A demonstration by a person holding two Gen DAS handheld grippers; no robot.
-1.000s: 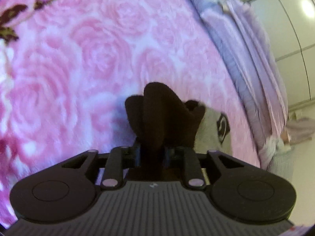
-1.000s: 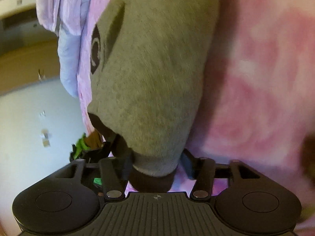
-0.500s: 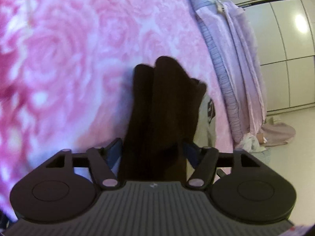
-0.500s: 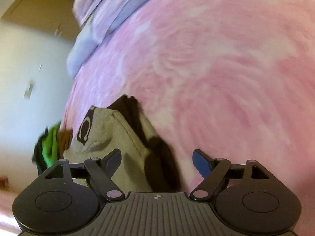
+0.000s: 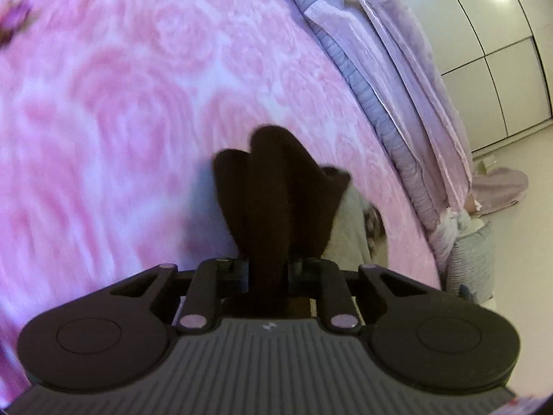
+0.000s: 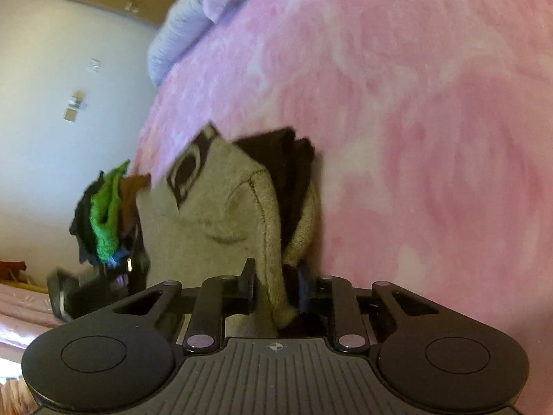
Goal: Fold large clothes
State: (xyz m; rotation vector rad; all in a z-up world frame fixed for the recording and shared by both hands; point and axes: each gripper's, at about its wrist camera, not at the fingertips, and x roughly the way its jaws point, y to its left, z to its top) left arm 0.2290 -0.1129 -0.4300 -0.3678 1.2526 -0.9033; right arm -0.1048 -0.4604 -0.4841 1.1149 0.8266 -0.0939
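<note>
No readable words or numbers anywhere. Only marks: a dark patch with a ring-shaped emblem on the beige garment point(image 6: 221, 207), too blurred to read, maybe a letter or logo. Small pale mark on the left gripper point(image 5: 268, 273) housing, small crosshair mark on the right gripper point(image 6: 276, 290) housing. No text on either.

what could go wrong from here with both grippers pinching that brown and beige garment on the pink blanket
1. The left gripper has just closed on a thick bunch of the garment's dark brown part; layers could slip out unevenly.
2. The right gripper has just closed on a narrow beige fold, which may pull free.
3. The fuzzy pink blanket could drag the cloth.
</note>
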